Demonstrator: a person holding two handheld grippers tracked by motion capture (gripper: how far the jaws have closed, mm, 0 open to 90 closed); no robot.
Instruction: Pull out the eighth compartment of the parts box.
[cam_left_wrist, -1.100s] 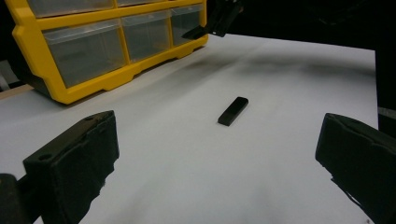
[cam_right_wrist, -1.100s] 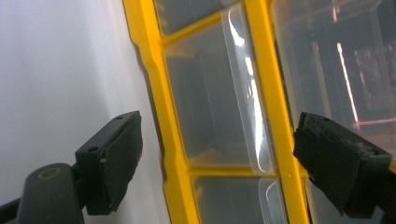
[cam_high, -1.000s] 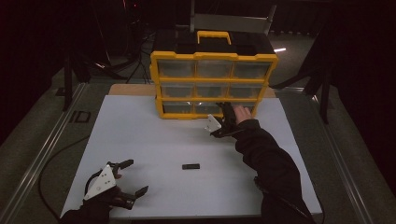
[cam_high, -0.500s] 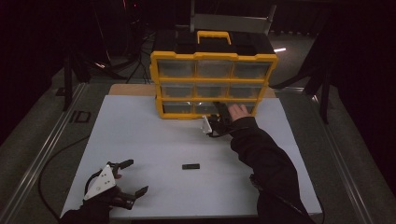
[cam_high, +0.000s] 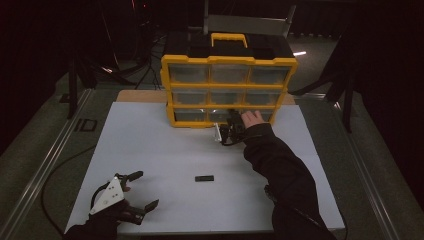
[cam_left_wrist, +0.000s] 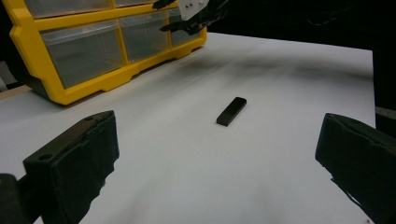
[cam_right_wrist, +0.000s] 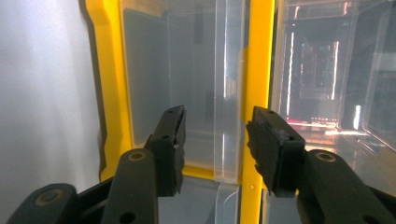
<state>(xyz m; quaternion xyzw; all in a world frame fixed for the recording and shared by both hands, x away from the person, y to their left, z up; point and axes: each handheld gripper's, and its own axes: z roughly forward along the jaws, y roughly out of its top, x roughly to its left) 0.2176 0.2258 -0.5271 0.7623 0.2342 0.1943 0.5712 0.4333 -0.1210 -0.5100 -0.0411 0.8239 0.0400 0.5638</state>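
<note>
Since the earlier frames, the right gripper (cam_high: 223, 131) has closed in on the bottom row of the yellow plastic organiser with clear drawers (cam_high: 229, 90), which stands at upper centre of the white bench (cam_high: 150, 145). Its jaws are apart, straddling the clear plastic pull tab of a bottom drawer (cam_right_wrist: 227, 116) (not yet pinched, as far as the right gripper view tells). My reading: the step in hand is opening that drawer; next the jaws must close on the tab, then draw straight back. At lower left, the left gripper (cam_high: 134, 192) hangs wide open. Centre frame lies the small flat black bar (cam_high: 204, 178), untouched.
</note>
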